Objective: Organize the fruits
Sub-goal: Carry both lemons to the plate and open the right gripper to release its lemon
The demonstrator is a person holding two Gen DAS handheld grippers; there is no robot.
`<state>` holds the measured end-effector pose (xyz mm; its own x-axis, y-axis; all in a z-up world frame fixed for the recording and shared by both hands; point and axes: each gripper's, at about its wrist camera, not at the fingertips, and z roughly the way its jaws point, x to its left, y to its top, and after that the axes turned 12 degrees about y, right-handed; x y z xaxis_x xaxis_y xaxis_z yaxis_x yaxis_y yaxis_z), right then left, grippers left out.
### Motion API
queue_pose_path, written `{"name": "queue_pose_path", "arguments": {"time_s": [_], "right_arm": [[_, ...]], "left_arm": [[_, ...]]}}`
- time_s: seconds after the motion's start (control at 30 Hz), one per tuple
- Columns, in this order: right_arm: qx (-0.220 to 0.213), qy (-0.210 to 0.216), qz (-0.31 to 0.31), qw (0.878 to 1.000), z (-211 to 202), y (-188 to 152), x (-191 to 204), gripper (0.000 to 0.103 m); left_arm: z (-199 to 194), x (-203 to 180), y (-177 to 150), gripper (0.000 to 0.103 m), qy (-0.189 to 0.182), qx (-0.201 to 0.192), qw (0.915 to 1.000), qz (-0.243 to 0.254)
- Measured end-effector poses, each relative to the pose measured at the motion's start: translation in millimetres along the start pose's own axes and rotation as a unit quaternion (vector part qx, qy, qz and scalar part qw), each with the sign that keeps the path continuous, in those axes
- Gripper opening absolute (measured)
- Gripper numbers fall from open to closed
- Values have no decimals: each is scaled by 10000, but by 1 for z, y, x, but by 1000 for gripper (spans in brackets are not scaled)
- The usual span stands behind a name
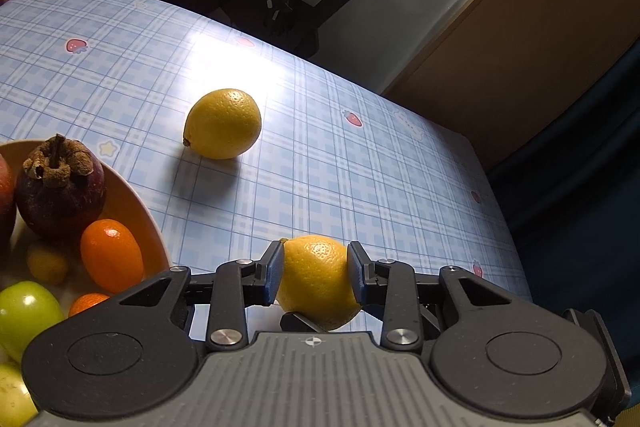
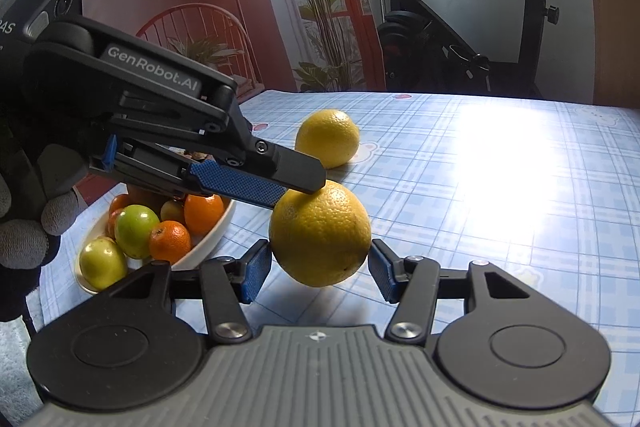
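My left gripper [image 1: 315, 259] is shut on a yellow lemon [image 1: 316, 283], its blue pads pressing on both sides. In the right wrist view the left gripper [image 2: 296, 187] reaches in from the left and holds this lemon [image 2: 320, 233] just above the tablecloth. My right gripper [image 2: 320, 263] stands open, its pads on either side of the held lemon without pressing on it. A second lemon [image 1: 222, 124] [image 2: 327, 137] lies farther off on the table. A cream bowl [image 1: 136, 203] [image 2: 208, 247] on the left holds several fruits: oranges, green ones and a dark mangosteen [image 1: 60, 195].
A blue checked cloth [image 1: 360, 167] covers the table, whose right edge [image 1: 500, 187] drops to a dark floor. An exercise bike [image 2: 460, 39] and a red chair [image 2: 200, 31] stand behind. A gloved hand [image 2: 24, 227] holds the left gripper.
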<state>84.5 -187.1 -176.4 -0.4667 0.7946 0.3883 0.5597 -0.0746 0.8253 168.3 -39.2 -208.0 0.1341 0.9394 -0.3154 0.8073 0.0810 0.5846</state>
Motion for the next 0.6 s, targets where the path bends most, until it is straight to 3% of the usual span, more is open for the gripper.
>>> {"name": "queue_pose_path", "arguments": {"time_s": [0.33,0.6], "right_arm": [[31,513,-664,9965,29,35,57,56],[421,901,-1124,9887,83,49,99,56]], "left_arm": [[-67,49,10,36,153,-570,9979,-284],[-94,97,8,36,495,-809,9928,-735]]}}
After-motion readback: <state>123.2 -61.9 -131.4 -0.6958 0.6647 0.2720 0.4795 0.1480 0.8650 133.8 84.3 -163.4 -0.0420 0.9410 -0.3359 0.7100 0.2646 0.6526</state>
